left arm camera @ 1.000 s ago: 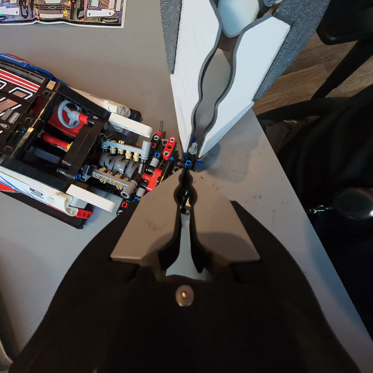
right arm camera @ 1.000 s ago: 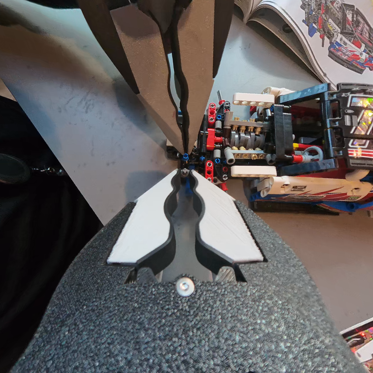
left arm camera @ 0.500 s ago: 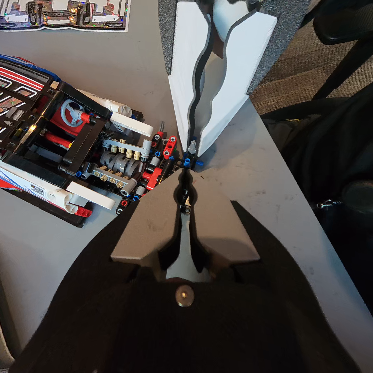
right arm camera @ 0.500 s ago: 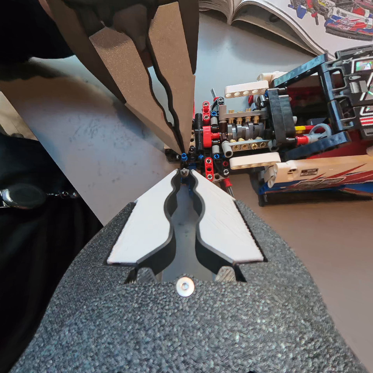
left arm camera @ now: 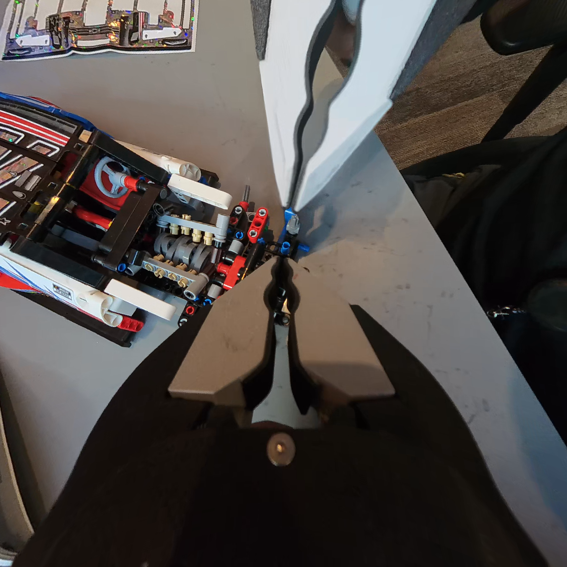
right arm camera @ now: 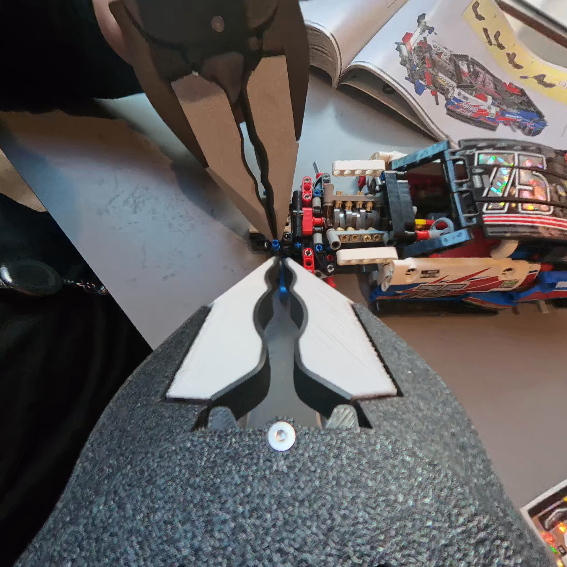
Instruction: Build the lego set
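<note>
The partly built lego race car (left arm camera: 92, 233) lies on the grey table (left arm camera: 383, 276) with its open engine end toward both grippers; it also shows in the right wrist view (right arm camera: 429, 227). My left gripper (left arm camera: 280, 260), with grey fingers, is shut on the black front frame (left arm camera: 280, 302) of the car. My right gripper (right arm camera: 280, 260), with white fingers, is shut on a small blue piece (right arm camera: 283, 283) with a grey pin on it (left arm camera: 293, 222). It holds the piece just above the blue pins (left arm camera: 286, 245) at the car's front edge. The two grippers' tips nearly meet.
An open instruction booklet (right arm camera: 460, 70) lies behind the car. A sticker sheet (left arm camera: 98, 27) lies at the far left of the table and shows again in the right wrist view (right arm camera: 549, 521). The table edge (left arm camera: 454, 276) runs close by, with dark clothing (left arm camera: 506, 230) and floor beyond.
My right gripper has drawn back a little from the car's front frame, and the blue piece shows more between its tips. My left gripper keeps its hold; the car stays put.
</note>
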A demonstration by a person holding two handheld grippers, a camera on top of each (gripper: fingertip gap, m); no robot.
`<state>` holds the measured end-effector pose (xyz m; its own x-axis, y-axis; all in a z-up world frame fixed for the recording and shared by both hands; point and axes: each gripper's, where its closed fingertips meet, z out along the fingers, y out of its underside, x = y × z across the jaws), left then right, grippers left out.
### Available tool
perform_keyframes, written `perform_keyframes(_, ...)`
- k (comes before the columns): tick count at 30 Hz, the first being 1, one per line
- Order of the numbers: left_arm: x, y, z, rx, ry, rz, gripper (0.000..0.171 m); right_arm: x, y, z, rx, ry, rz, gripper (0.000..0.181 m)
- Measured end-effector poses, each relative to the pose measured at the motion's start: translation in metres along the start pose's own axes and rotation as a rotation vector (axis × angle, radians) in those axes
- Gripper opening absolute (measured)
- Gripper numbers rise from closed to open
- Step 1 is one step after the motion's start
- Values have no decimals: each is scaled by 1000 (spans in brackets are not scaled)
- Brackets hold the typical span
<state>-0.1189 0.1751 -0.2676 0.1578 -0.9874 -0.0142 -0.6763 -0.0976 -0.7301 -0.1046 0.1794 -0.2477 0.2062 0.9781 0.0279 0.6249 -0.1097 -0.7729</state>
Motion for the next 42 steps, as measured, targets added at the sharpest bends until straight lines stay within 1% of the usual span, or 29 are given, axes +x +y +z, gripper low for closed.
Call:
perform_keyframes(3, 1, 0, 0, -14, 6, 8, 0, -3, -12, 0, -2, -10, -24, 0)
perform_keyframes(7, 1, 0, 0, -15, 9, 6, 0, -1, 0, 14, -124, 34, -95, 0)
perform_keyframes(10, 1, 1, 0, -17, 12, -9, 0, -2, 1, 16, -164, -3, -68, 0)
perform_keyframes(12, 0, 1, 0, -12, 18, -24, 0, 3, -8, 12, -124, -24, -53, 0)
perform_keyframes(14, 0, 1, 0, 1, 28, -40, 0, 4, -14, 7, -103, -82, -33, 0)
perform_keyframes(16, 0, 1, 0, 11, 36, -53, 0, -6, -14, 3, -105, -156, -60, 0)
perform_keyframes(18, 0, 1, 0, 15, 41, -62, 0, -6, -13, 4, -102, -126, -108, 0)
perform_keyframes(19, 0, 1, 0, 15, 44, -66, 0, -5, -12, 6, -106, -105, -120, 4)
perform_keyframes(20, 0, 1, 0, 17, 46, -69, 0, -5, -8, 9, -124, -91, -120, 7)
perform_keyframes(22, 0, 1, 0, 24, 52, -77, 0, -4, 5, 14, -175, -71, -131, 7)
perform_keyframes(25, 0, 0, 0, 33, 61, -87, 0, -5, 5, 18, -157, -75, -137, 4)
perform_keyframes(29, 0, 0, 0, 41, 73, -101, 0, -3, 5, 17, -172, -89, -125, 4)
perform_keyframes(31, 0, 0, 0, 39, 75, -103, 0, -3, 0, 12, -142, -114, -95, 4)
perform_keyframes(32, 0, 0, 0, 41, 76, -103, 0, -3, -3, 9, -120, -121, -79, 5)
perform_keyframes(33, 0, 0, 0, 42, 77, -106, 0, -2, -4, 5, -107, -128, -68, 13)
perform_keyframes(34, 0, 0, 0, 43, 79, -109, 0, -1, -3, 2, -104, -125, -61, 16)
perform_keyframes(37, 0, 0, 0, 50, 83, -113, 0, -1, 2, 3, -90, -108, -79, 13)
perform_keyframes(40, 0, 0, 0, 50, 86, -116, 0, -3, 8, 13, -122, -91, -99, 12)
perform_keyframes(42, 1, 0, 0, 47, 83, -113, 0, -3, 10, 17, -131, -89, -99, 9)
